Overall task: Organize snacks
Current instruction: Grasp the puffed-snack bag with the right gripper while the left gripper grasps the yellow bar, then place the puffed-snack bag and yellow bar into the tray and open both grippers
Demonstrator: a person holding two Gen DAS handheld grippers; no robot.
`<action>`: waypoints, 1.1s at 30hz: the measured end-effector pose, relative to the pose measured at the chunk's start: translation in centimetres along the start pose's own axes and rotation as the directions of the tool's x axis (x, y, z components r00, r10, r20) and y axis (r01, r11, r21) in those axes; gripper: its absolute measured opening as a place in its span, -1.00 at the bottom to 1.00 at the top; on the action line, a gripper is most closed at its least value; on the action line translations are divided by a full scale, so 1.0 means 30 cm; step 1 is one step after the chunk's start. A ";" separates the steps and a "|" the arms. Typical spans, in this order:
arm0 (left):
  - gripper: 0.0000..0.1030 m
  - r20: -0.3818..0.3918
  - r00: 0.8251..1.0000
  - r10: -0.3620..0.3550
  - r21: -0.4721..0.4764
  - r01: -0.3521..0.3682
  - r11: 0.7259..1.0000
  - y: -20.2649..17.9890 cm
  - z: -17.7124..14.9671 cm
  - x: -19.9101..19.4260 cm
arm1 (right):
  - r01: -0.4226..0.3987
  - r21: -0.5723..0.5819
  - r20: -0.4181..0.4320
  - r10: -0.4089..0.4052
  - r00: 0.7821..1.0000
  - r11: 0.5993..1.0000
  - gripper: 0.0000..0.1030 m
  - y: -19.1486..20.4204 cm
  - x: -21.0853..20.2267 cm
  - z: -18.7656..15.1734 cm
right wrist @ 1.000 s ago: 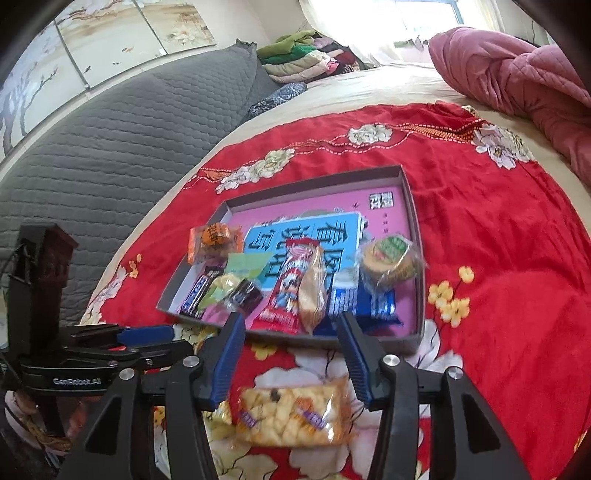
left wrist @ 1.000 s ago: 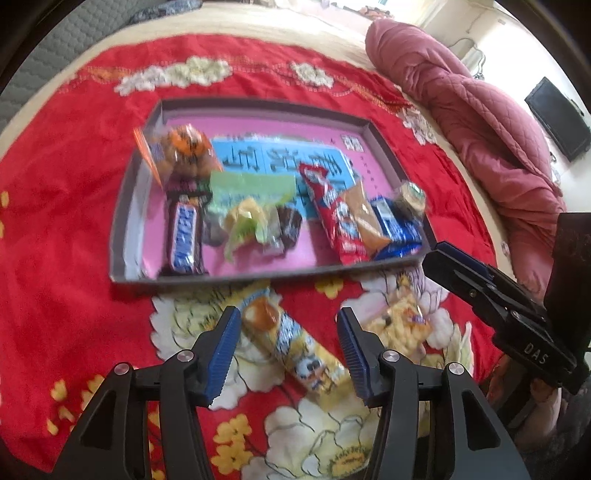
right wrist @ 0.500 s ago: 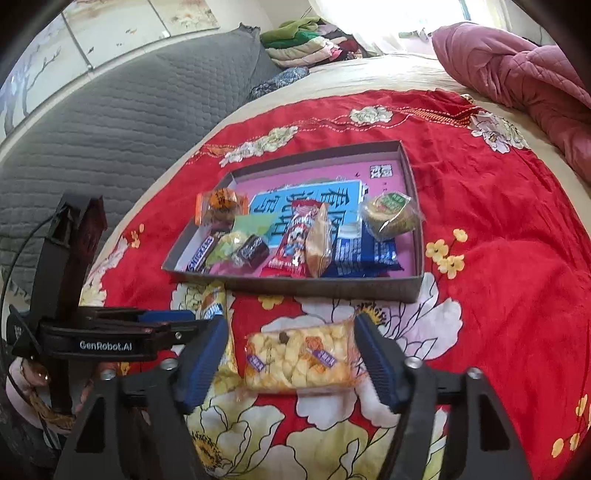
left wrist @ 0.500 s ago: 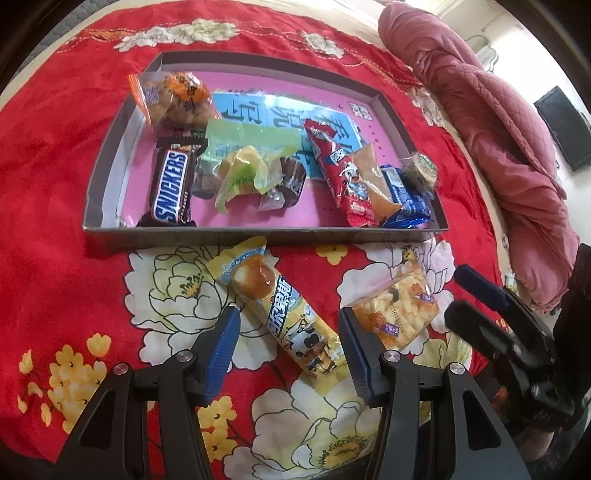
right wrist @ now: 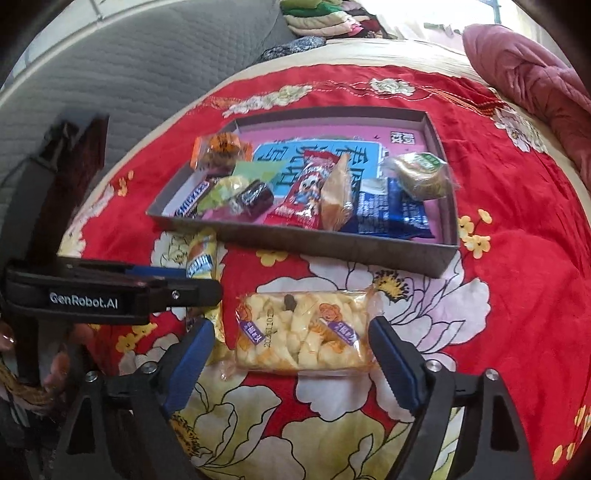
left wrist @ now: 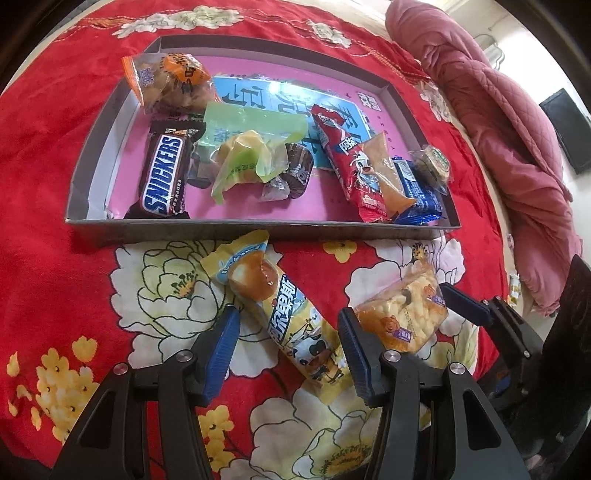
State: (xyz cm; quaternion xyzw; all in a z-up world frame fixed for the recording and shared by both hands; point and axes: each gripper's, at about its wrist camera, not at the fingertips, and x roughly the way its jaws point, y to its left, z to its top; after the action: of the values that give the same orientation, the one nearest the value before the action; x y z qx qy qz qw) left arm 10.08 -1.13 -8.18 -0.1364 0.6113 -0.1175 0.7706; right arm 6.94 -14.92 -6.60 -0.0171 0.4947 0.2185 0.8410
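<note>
A grey box lid [left wrist: 255, 230] [right wrist: 332, 245] with a pink floor holds several snacks, among them a Snickers bar [left wrist: 164, 177] and a red packet [left wrist: 351, 166]. In front of it on the red floral cloth lie a long yellow snack packet [left wrist: 291, 317] [right wrist: 201, 254] and a clear bag of yellow puffs [left wrist: 402, 314] [right wrist: 303, 334]. My left gripper [left wrist: 288, 349] is open, its fingers either side of the yellow packet. My right gripper [right wrist: 291, 363] is open, its fingers either side of the puffs bag; it also shows in the left wrist view [left wrist: 480, 317].
The red floral cloth [left wrist: 55, 240] covers a bed. A pink quilt [left wrist: 517, 129] is bunched along the right side. A grey padded headboard [right wrist: 110, 74] and folded clothes [right wrist: 325, 18] are behind the box. A dark screen [left wrist: 565, 129] hangs at far right.
Both grippers have moved down and forward over the loose snacks. The right gripper has opened wider and now straddles the puffs bag. The left one now straddles the yellow packet.
</note>
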 end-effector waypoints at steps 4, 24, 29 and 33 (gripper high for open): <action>0.10 -0.005 1.000 0.003 0.002 -0.003 1.000 -0.006 0.001 0.016 | 0.040 -0.038 -0.013 -0.040 0.999 0.998 0.71 0.017 0.027 0.000; -0.20 0.008 0.998 0.067 0.019 -0.067 0.998 -0.042 0.012 0.058 | 0.082 -0.050 -0.028 -0.084 0.996 0.995 0.58 -0.005 0.073 0.017; -0.38 0.025 0.999 0.042 0.033 -0.043 0.999 -0.040 0.012 0.040 | 0.063 -0.031 -0.013 -0.063 0.998 0.998 0.56 -0.011 0.054 0.022; -0.46 0.048 0.999 0.018 0.055 -0.020 0.998 -0.046 0.003 -0.003 | 0.017 0.011 0.014 -0.017 1.000 1.000 0.56 -0.025 0.024 0.022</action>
State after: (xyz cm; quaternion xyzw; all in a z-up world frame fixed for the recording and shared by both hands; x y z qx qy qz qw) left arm 10.12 -2.39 -7.59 -0.1120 0.5907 -0.1239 0.7894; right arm 8.07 -15.18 -7.01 -0.0149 0.4899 0.2087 0.8463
